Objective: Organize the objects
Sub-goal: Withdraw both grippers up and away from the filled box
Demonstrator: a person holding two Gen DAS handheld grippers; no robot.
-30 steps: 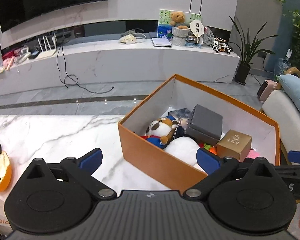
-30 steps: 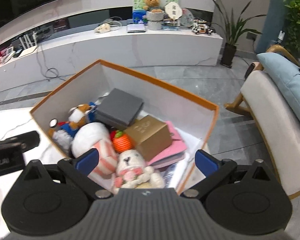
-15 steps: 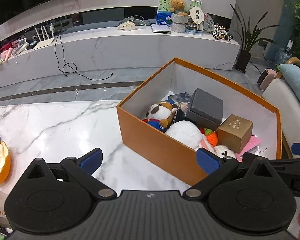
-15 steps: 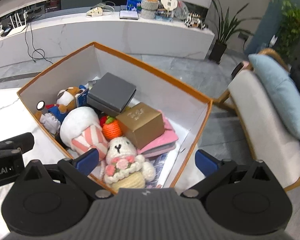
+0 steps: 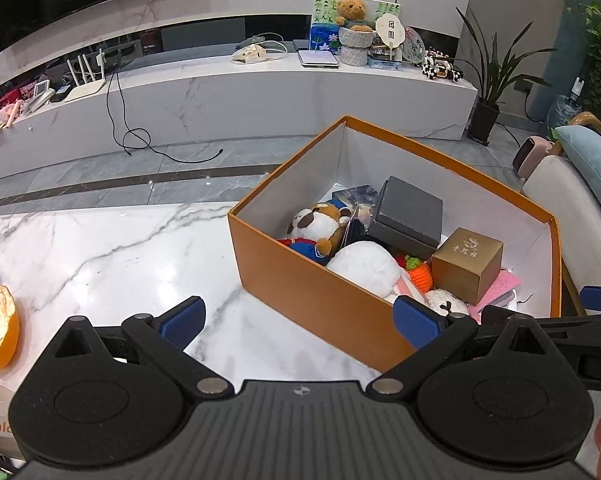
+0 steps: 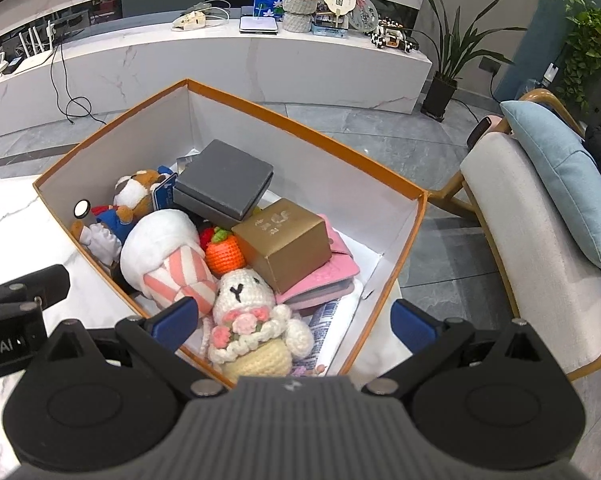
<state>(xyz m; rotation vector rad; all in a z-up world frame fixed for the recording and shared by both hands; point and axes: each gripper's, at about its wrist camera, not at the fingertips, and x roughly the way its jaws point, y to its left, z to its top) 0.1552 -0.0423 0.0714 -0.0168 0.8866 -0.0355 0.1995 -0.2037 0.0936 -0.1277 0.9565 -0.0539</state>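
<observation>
Both grippers (image 5: pixel 298 322) (image 6: pixel 294 322) near orange box (image 5: pixel 300 280)

Orange box (image 6: pixel 384 300), white inside; grey case (image 6: pixel 228 174); gold carton (image 6: pixel 286 240); pink-striped plush (image 6: pixel 172 260).

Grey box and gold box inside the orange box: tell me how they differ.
The grey box is flat and wide with a plain matte top; the gold box is more cube-shaped, with a pale emblem printed on its lid. The grey box lies further back, next to the brown and white plush dog; the gold box sits nearer the front, resting on a pink wallet. Both are closed, tilted, and lie on top of other things in the orange box.
</observation>
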